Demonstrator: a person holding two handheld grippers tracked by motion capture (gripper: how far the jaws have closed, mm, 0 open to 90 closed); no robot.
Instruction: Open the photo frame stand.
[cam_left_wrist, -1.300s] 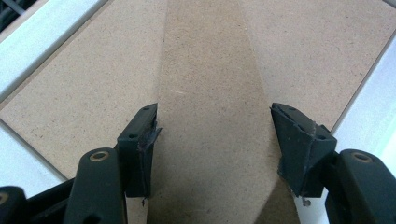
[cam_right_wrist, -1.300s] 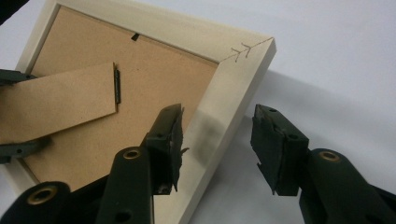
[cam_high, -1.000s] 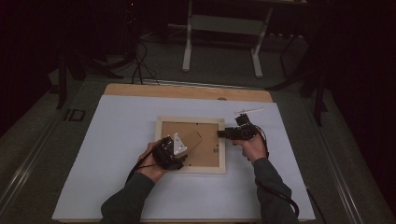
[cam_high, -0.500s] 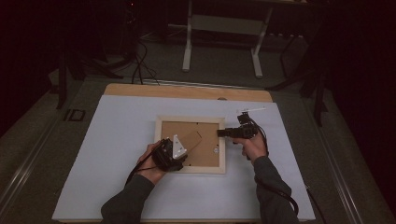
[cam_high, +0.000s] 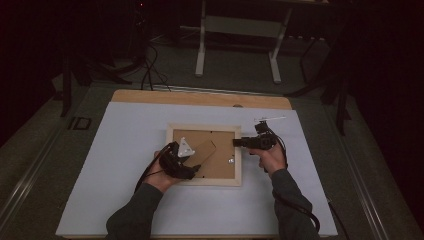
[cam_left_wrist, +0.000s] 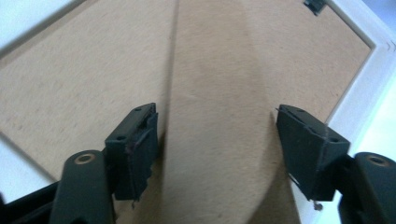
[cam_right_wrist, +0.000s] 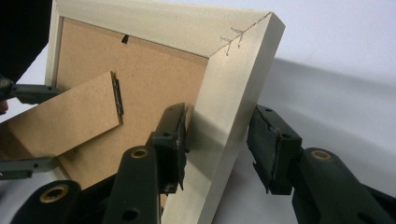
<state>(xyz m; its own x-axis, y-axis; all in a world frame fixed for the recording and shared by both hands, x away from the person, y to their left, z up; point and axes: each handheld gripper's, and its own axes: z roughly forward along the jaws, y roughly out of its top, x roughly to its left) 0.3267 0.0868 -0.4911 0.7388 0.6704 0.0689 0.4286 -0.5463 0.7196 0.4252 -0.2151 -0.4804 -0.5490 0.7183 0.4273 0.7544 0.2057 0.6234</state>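
— Fingers first: how did they stand?

— Left gripper (cam_high: 192, 162) had its jaws straddling the hinged easel stand (cam_left_wrist: 219, 116) on the back of the picture frame (cam_high: 203, 182). They had just been opening, and in the left gripper view the pads (cam_left_wrist: 140, 144) stood a little clear of the stand's edges, so nothing was pinched. Right gripper (cam_high: 238, 142) had its jaws either side of the frame's right rail. They had just been closing; the inner pad (cam_right_wrist: 180, 140) lay against the rail's inner face, the outer one stood apart with a gap, so I'd call it bracing, not a clamp.

— And the frame itself?

— Face down on the white sheet (cam_high: 125, 140), a little below the middle of the high view, brown backing board (cam_high: 220, 165) up, the stand lying diagonally across it.

— How would it handle, do you think?

— Light and stiff in the pale wooden rails, I'd judge, and smooth enough to slide on that sheet. If there was glass underneath, which I couldn't see, it would be fragile. The rail is the safe place to grip. The stand looked like thin fibreboard on a small metal hinge (cam_right_wrist: 117, 95), so it should be taken near its free end and swung gently.

— Any writing?

— None I could read. Just staples at the mitred corner (cam_right_wrist: 233, 37) and small black retaining tabs (cam_left_wrist: 315, 5).
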